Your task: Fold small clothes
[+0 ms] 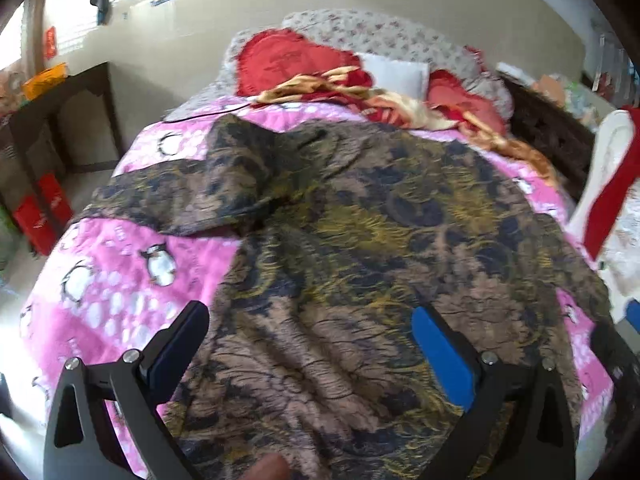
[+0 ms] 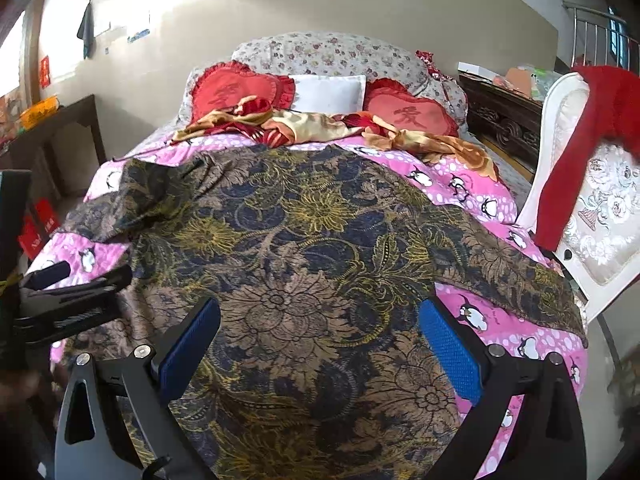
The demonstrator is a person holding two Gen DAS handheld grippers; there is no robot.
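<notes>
Lying spread on the pink penguin blanket (image 2: 472,184), the dark floral garment (image 2: 320,240) reaches toward the heart pillows (image 2: 236,92). Left gripper (image 1: 312,344) and right gripper (image 2: 320,336) hover above the garment, jaws released.

A floral-print garment (image 2: 312,264) lies spread flat and face up across the pink penguin blanket (image 2: 480,200), covering most of its middle and near part. Its fabric is brown and dark navy with mustard-yellow flowers and curling leaves. One sleeve (image 2: 516,276) runs out to the right over the pink cloth and lies fairly smooth. The opposite sleeve (image 2: 104,212) reaches to the left and is rumpled, with a fold bunched where it meets the body. From the left wrist view the same garment (image 1: 360,260) shows soft creases in its near part, and its left sleeve (image 1: 172,196) is crumpled.
</notes>
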